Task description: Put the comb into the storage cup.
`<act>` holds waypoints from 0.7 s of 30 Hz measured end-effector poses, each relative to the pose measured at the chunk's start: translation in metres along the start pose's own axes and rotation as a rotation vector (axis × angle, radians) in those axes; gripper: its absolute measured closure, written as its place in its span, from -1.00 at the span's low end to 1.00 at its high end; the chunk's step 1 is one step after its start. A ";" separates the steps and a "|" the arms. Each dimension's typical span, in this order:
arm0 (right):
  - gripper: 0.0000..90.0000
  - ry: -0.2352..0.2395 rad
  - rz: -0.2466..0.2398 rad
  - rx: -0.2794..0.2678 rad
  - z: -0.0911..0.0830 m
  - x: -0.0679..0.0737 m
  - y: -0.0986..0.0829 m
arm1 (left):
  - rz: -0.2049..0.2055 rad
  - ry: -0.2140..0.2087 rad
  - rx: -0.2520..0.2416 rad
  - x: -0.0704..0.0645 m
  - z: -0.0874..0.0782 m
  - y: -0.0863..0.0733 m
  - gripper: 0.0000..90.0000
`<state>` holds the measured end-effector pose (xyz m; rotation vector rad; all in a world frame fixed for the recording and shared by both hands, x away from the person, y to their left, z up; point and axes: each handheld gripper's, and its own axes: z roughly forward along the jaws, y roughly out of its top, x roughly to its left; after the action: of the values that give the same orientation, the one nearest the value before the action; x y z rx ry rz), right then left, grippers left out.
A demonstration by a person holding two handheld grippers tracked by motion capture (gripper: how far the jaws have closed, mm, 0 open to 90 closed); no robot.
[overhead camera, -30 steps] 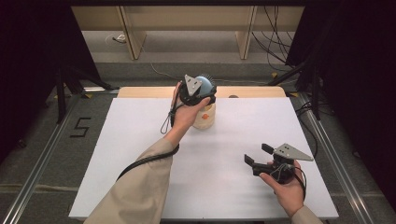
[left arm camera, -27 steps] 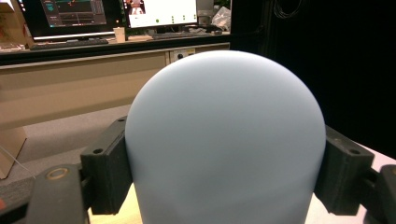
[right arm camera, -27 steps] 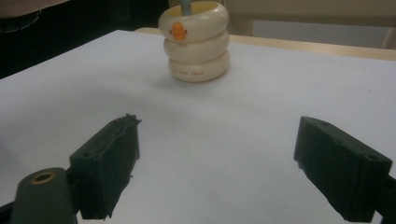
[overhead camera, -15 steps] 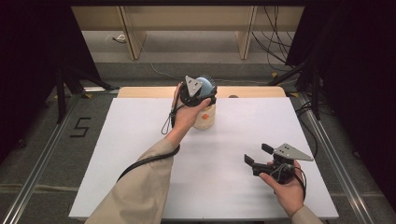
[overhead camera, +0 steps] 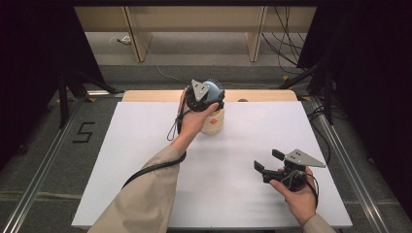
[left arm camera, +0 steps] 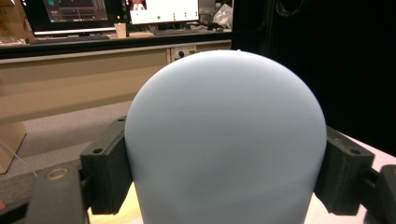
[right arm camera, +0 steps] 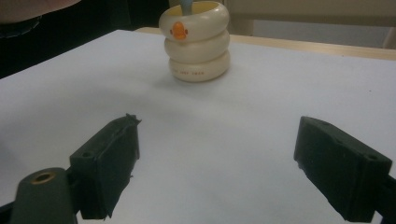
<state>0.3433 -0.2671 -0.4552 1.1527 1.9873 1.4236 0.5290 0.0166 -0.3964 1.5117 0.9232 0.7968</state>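
My left gripper (overhead camera: 210, 98) is clamped on the pale blue domed piece (left arm camera: 224, 140) — in the left gripper view both black jaws press flat against its sides, low on the dome, so the rounded top stays free and the piece hangs straight. I hold it right over the cream ring holder (overhead camera: 214, 121), which stands at the far middle of the white table (overhead camera: 145, 145), near the wooden strip behind it. From the right gripper view the holder (right arm camera: 196, 44) reads as three stacked cream rings with a small orange duck mark on the top one, and a bit of blue stem shows inside its mouth, so I judge the piece is partly seated in the holder; whether I am lifting it or lowering it I cannot tell

My right gripper (overhead camera: 266, 162) rests low near the front right of the table, well apart from the holder, its jaws spread wide with nothing between them — parked there, I think, to stay out of the way while facing the holder, ready to steady it if it tips
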 end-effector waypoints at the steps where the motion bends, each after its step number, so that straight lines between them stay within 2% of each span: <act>1: -0.66 0.000 -0.001 -0.001 0.000 0.000 0.000 | 0.001 -0.001 0.003 0.000 -0.001 0.000 -0.57; 7: -0.66 0.000 -0.005 0.005 0.001 0.001 0.000 | -0.011 -0.005 0.005 0.003 -0.006 -0.001 -0.57; 21: -0.66 -0.002 -0.002 0.007 0.002 0.001 -0.001 | -0.002 -0.018 0.010 0.005 -0.014 -0.002 -0.58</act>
<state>0.3439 -0.2655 -0.4564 1.1541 1.9930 1.4148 0.5183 0.0273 -0.3964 1.5242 0.9171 0.7770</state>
